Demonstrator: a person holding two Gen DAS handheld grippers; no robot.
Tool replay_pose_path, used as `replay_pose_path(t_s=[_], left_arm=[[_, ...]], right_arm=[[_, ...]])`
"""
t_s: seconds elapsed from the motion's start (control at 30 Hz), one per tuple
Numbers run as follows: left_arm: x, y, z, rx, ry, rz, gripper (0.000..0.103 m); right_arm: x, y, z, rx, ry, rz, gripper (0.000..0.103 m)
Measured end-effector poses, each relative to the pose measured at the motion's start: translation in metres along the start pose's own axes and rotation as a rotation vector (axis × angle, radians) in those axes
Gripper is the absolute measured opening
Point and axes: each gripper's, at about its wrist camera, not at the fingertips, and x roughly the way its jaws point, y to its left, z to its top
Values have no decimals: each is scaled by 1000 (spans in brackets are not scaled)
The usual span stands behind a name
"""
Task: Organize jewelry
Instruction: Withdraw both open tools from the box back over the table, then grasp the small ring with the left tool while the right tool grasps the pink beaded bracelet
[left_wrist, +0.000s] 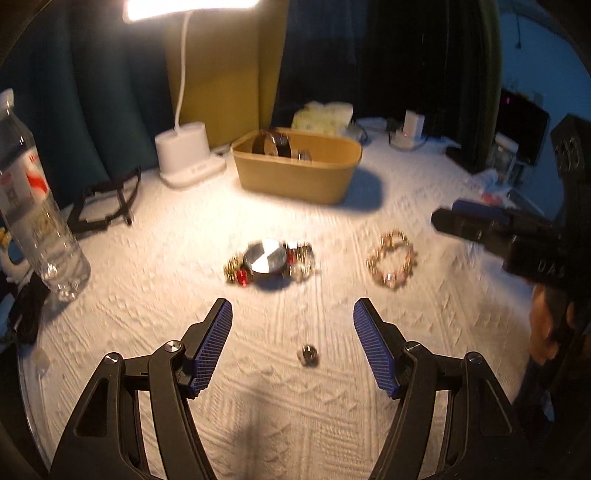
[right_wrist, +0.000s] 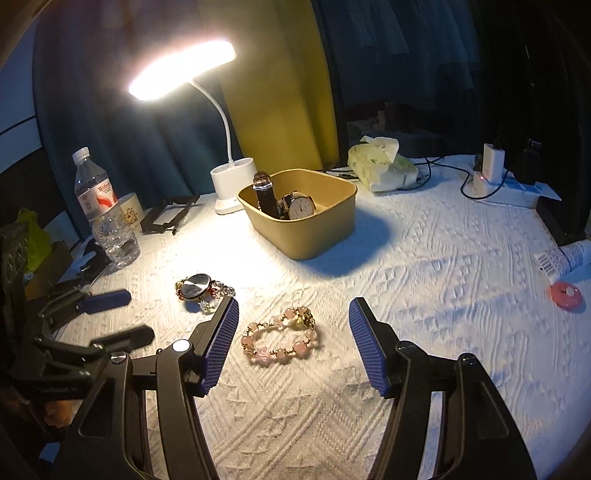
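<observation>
The left gripper (left_wrist: 292, 310) hangs with jaws apart above a small ring (left_wrist: 307, 355) on the white cloth (right_wrist: 424, 266). The right gripper (right_wrist: 293, 308) is likewise spread, empty, over a pink bead bracelet (right_wrist: 281, 336). Just beyond lies a beaded watch (right_wrist: 201, 291). Farther back, the tan box (right_wrist: 314, 236) holds two strap watches (right_wrist: 291, 206), beside a lit lamp (right_wrist: 232, 184).

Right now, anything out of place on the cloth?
Yes. A small silver bead or ring lies alone on the tablecloth, apart from the beaded watch, the pink bracelet and the tan box.
</observation>
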Motion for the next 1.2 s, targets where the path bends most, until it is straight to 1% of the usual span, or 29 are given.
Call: replay_pose_path(t_s=[0.13,0.2,0.27,0.4,0.43,0.47,0.63,0.77,0.93,1.2], left_arm=[[3,-6,-7,24,29,0,71],[6,-8,-10,36,47,-6,61],[12,-9,-12,35,70,-6,43],[20,-9,-15,32,104,-11,25],[21,-9,-15,34,108,-17,18],[21,-9,-15,34,107,-24,15],[19,-7,-14,15,91,-54,15],[13,0,-11,-20,48,-81,15],[3,11,-5,-59,-16,-107,15],[-2,33,2,-118,-75,-138,15]], right_arm=[[3,-5,-3,13,9,1,62],[5,-6,-4,18,16,3,62],[7,-7,-4,20,20,5,62],[9,-7,-4,17,24,5,62],[10,-7,-4,18,26,2,62],[11,-8,-4,21,28,0,62],[16,-9,-4,21,46,-7,62],[21,-6,-3,20,63,-3,62],[38,1,-4,13,137,4,62],[58,10,0,-4,205,-19,62]])
